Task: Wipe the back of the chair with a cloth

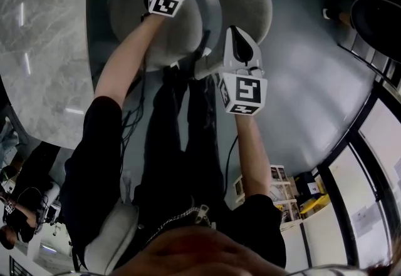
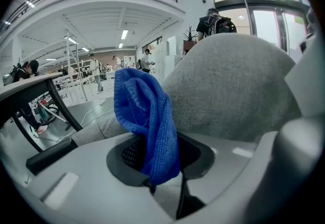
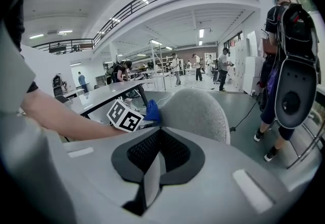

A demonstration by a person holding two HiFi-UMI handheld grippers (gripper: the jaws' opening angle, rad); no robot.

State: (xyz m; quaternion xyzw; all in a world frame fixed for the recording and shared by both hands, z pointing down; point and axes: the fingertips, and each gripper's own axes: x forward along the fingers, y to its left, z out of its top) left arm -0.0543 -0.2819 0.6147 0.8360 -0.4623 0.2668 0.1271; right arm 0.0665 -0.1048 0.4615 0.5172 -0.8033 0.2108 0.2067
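Presently, as observed:
Left tongs [image 2: 152,180]: clamped on the blue cloth [image 2: 144,116].
Cloth: bunched, hanging just beside the grey chair [image 2: 228,86] back.
Right tongs [image 3: 155,162]: jaws together, empty, apart from the chair.

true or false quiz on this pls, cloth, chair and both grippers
1. The left gripper is shut on a blue cloth. True.
2. The right gripper also grips the cloth. False: its jaws are together with nothing between them.
3. The chair has a grey fabric back. True.
4. The cloth lies spread flat on the chair seat. False: it is bunched in the left gripper's jaws.
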